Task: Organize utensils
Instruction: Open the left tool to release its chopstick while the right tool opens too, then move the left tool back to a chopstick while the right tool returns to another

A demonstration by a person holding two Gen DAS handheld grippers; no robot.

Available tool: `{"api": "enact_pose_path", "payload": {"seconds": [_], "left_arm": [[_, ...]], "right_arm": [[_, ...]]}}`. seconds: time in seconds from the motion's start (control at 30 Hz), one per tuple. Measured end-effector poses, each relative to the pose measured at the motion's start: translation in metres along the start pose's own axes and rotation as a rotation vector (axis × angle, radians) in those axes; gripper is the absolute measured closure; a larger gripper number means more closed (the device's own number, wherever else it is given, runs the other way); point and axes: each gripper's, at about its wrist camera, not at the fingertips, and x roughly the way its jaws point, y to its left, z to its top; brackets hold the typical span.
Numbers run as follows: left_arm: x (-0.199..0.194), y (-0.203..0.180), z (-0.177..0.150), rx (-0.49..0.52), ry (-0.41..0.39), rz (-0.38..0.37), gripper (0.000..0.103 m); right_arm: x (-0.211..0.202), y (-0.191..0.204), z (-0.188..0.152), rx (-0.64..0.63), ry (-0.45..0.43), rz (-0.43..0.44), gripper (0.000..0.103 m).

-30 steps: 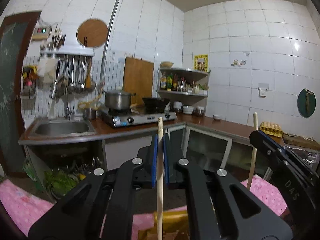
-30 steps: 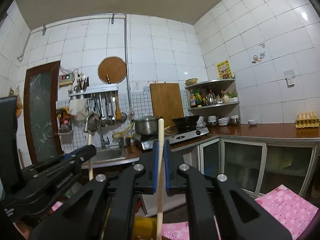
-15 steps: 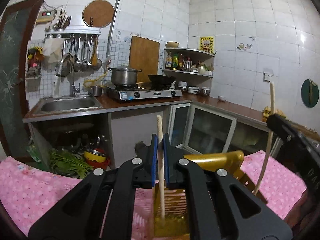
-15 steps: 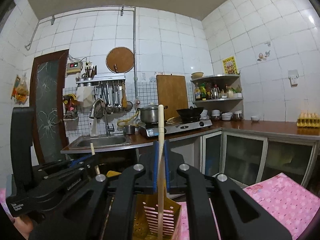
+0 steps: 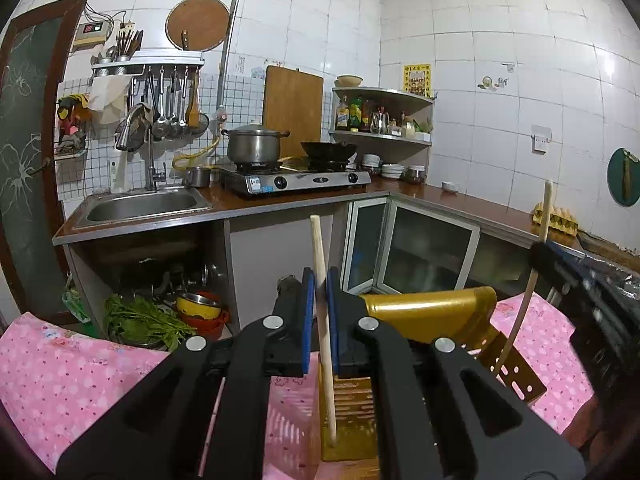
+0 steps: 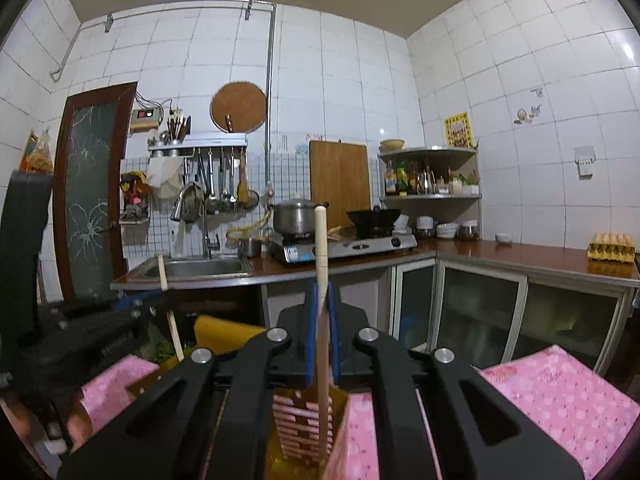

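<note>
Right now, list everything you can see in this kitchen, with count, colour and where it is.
Chopsticks: two, pale wood, one upright in each gripper.
Utensil holder: one, gold, slotted, on the pink cloth under the grippers.
Cloth: one, pink, floral, over the near surface.
Pot: one, steel, on the stove.
Wok: one, black, on the stove.
Sink: one, steel, left counter.
Cutting board: one, wooden, against the wall.
Egg tray: one, right counter.
Left gripper: black, blue pads, clamping a chopstick.
Right gripper: same, clamping the other chopstick.
</note>
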Motion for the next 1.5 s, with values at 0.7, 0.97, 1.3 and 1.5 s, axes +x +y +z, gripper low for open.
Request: {"api": "enact_pose_path", "payload": {"seconds": [0.7, 0.97, 1.3, 1.5], "left_arm": [[-0.106, 0.049, -0.030, -0.049, 0.241, 0.021, 0.006], [-0.124, 0.060, -0.058, -0.063, 0.349, 0.010, 0.005], [-0.109, 0.059, -0.099, -0.057, 0.442, -0.004, 0.005], [-0.095, 0.056, -0.117, -0.042, 0.511, -0.005, 0.005]], "right_arm": [[-0.088, -0.012, -0.012, 0.088, 0.368, -0.094, 0.046], [-0.114, -0.022, -0.046, 0.169, 0.480, -0.157, 0.041], [-0.106, -0.019, -0.097, 0.198, 0.620, -0.188, 0.041], [-0.093, -0.016, -0.118, 0.185, 0.716, -0.214, 0.041]]}}
